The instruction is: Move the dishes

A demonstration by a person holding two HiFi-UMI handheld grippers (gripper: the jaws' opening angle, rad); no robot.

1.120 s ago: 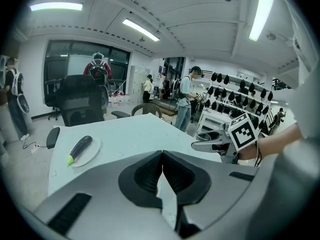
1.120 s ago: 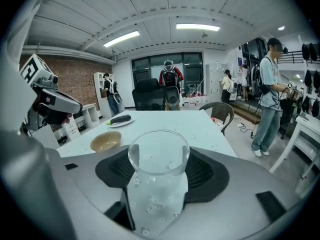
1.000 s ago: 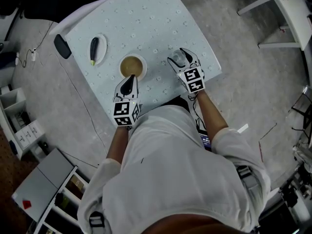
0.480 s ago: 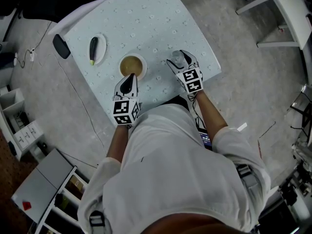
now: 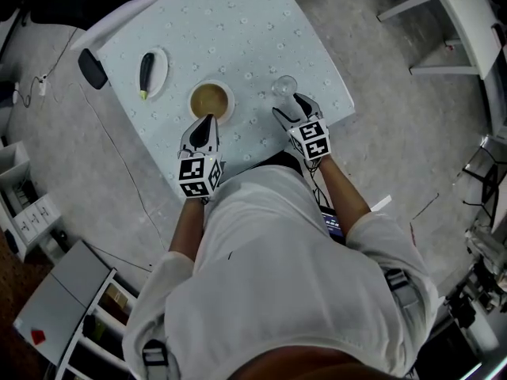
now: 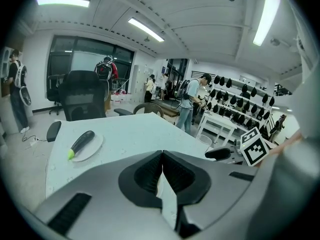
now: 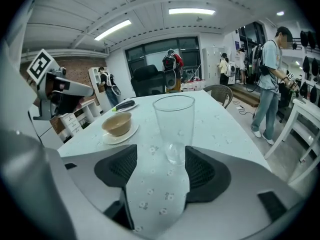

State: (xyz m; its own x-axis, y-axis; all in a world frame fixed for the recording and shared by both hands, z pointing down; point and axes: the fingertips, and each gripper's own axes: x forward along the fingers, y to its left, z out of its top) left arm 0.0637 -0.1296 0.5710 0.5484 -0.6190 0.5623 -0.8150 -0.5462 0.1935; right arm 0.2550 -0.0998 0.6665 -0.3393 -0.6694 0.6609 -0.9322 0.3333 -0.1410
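– Glass (image 5: 284,85) location?
– Upright on table (image 5: 238,22), 12 o'clock off right gripper (image 5: 290,107). Just spread wide, touching nothing.
– Left gripper (image 5: 208,121)?
– Pinched together, empty. Bowl (image 5: 211,100) on saucer (image 7: 110,140) at 12 o'clock.

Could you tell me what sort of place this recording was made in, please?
Probably a shared lab or workshop rather than a home: white wall racks hung with rows of dark gear, several people standing about with backpacks, and an office chair beyond the table.
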